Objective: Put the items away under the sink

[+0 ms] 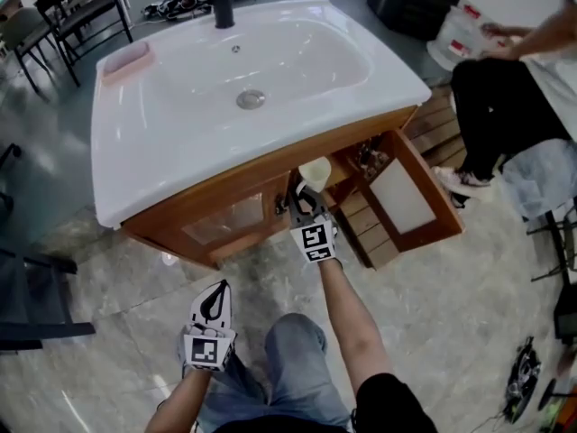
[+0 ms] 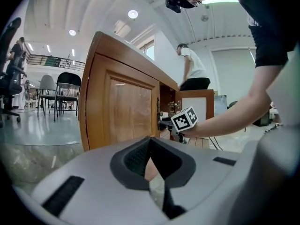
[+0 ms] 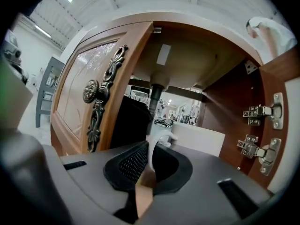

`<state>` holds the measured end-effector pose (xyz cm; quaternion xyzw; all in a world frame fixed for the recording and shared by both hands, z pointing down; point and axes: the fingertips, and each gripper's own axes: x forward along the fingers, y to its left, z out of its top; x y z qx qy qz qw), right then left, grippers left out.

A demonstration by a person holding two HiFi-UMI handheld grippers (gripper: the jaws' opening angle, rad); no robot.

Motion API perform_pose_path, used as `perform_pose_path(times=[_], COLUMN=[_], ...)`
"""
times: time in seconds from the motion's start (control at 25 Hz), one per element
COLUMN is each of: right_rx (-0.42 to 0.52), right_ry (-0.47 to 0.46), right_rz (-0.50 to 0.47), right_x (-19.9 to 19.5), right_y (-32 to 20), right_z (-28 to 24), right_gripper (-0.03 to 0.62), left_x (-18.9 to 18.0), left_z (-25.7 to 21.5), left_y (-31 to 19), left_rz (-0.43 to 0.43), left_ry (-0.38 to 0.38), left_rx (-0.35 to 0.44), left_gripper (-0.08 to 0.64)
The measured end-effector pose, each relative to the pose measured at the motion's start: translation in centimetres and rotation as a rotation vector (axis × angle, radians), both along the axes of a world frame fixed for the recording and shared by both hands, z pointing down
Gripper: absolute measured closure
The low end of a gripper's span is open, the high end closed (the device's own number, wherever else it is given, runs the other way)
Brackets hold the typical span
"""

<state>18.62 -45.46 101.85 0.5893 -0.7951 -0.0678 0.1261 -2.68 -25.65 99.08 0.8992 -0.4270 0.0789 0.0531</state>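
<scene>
The wooden cabinet point(image 1: 230, 219) under the white sink point(image 1: 270, 61) has its right door point(image 1: 401, 197) swung open. My right gripper point(image 1: 306, 197) is at the mouth of the opening, shut on the thin wall of a pale cream cup point(image 1: 314, 172). In the right gripper view the cup's white edge point(image 3: 155, 142) rises from between the jaws of the right gripper point(image 3: 149, 149), with the drain pipe point(image 3: 156, 95) straight ahead. My left gripper point(image 1: 220, 288) hangs low over the floor before the closed left door, shut and empty. The left gripper point(image 2: 150, 142) faces the cabinet front.
An ornate metal handle point(image 3: 98, 102) sits on the closed door, hinges point(image 3: 260, 114) on the right wall. A white block point(image 3: 197, 137) lies deep inside. A seated person point(image 1: 505, 88) is at the right, black chairs point(image 1: 81, 7) at the back left, and cables point(image 1: 523, 377) on the floor at the right.
</scene>
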Motion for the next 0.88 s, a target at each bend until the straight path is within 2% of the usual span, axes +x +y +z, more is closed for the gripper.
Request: perform_pose_path(times=[0.24, 0.36, 0.44, 0.64, 0.76, 0.88], right_rx=[-0.003, -0.052, -0.094, -0.188, -0.238, -0.266], right_ry=[-0.039, -0.069, -0.085, -0.124, -0.121, -0.138], right_rz=[0.039, 0.082, 0.111, 0.13, 0.11, 0.101], right_x=[1.0, 1.6, 2.1, 1.4, 0.2, -1.2], right_y=[-0.2, 1.3, 2.9, 9.0, 13.0, 17.2], right_z=[-0.1, 0.1, -0.1, -4.8, -10.2, -17.8], right_gripper=[0.54, 0.508, 0.509, 0.571, 0.58, 0.58], left_x=[-0.5, -0.3, -0.1, -0.2, 0.0, -0.1], left_z=[-0.3, -1.9, -3.9, -11.5, -17.7, -25.6], left_y=[0.5, 1.3, 1.8, 3.9, 5.1, 6.9], left_rz=[-0.011, 0.006, 0.021, 0.037, 0.044, 0.072], left_ry=[-0.009, -0.017, -0.027, -0.027, 0.009, 0.047], left_rx=[-0.006, -0.057, -0.073, -0.139, -0.171, -0.175], left_gripper=[0.554, 0.554, 0.554, 0.554, 0.554, 0.554])
